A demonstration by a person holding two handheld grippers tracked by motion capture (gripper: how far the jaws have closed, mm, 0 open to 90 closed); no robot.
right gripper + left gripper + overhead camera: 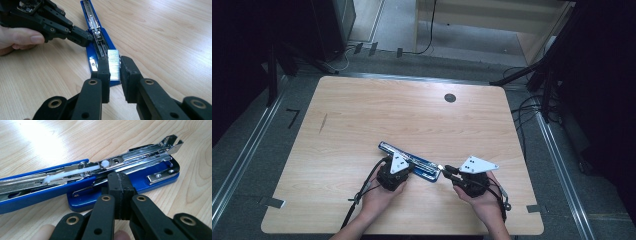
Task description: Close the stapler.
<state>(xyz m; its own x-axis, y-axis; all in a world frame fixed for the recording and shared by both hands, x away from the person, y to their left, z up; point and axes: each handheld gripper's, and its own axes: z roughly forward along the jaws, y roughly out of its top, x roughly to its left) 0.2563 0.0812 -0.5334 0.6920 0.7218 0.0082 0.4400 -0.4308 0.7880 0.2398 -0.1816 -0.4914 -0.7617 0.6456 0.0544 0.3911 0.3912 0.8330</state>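
Loading a staple strip [114, 64] into the opened blue stapler [409, 160], lying near the table's [362, 115] front edge.

The right gripper [115, 72] is pinching the strip and should be lining it up with the magazine channel [140, 157]; the left gripper [121, 192], pressed together, is steadying the base.

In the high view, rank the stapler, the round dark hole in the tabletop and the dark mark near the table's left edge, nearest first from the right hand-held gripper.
1. Stapler, just left of the right hand-held gripper.
2. Hole, toward the far edge.
3. Dark mark, far left.
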